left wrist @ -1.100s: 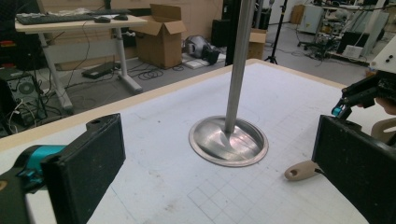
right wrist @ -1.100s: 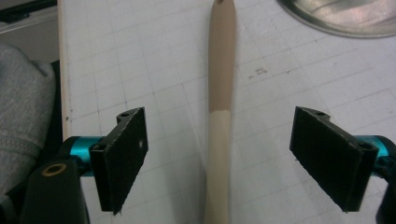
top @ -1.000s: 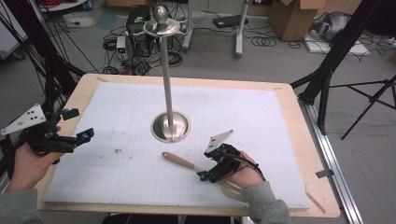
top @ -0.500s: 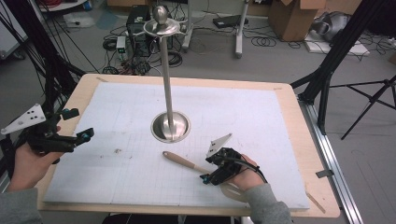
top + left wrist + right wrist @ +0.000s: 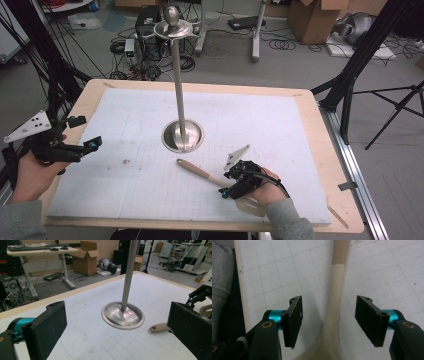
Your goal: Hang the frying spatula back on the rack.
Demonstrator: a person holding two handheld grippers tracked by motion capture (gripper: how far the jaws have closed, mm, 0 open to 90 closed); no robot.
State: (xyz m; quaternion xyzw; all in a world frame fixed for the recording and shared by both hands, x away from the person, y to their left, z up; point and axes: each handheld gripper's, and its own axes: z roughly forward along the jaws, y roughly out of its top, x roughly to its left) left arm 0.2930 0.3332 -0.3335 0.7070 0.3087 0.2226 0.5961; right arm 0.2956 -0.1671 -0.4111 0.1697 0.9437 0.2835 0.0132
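A spatula (image 5: pixel 200 172) with a wooden handle and a beige head lies on the white grid mat (image 5: pixel 280 125), near the front right. My right gripper (image 5: pixel 227 185) hangs over it. In the right gripper view the spatula's beige neck (image 5: pixel 334 290) runs between the jaws of the right gripper (image 5: pixel 328 320), with a gap on each side. These jaws have just been closing, and the pads do not touch the neck. My left gripper (image 5: pixel 85 132) is held open at the table's left edge with nothing between its jaws. From the left gripper (image 5: pixel 118 330) I see the spatula's handle end (image 5: pixel 158 327).
A tall metal stand (image 5: pixel 182 136) with a round dished base (image 5: pixel 122 315) rises from the middle of the mat, just beyond the spatula's handle tip. The wooden table edge (image 5: pixel 340 165) frames the mat. Cables, boxes and tripod legs lie on the floor beyond.
The right gripper has sunk slightly toward the spatula and its jaws stand narrower around the neck. The left gripper and the spatula have stayed put.
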